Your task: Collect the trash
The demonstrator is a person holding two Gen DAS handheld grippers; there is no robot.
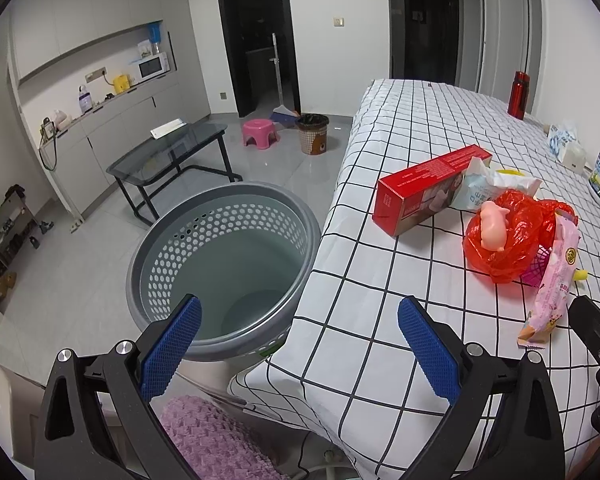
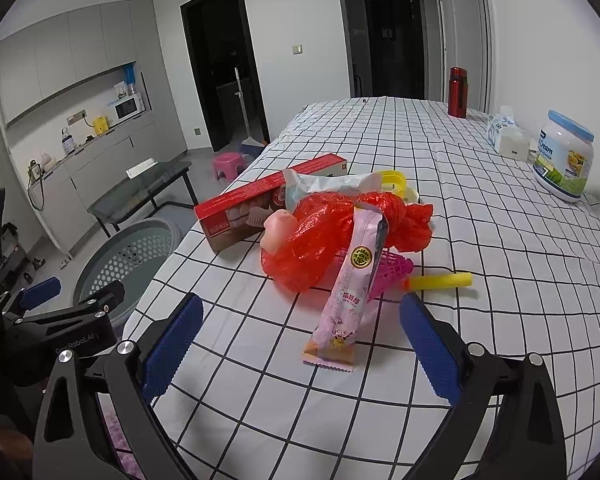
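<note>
Pink wrapper (image 2: pixel 346 300) between right tongs (image 2: pixel 300 340)

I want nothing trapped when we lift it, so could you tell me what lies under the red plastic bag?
A pink mesh item pokes out beneath the red plastic bag; how far it runs under is hidden.

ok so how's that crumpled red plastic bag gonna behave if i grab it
The red plastic bag looks thin and crumpled, so it would probably collapse and hang limp. It seems light. The pink pig toy and pink snack wrapper lean on it, so they may tumble.
</note>
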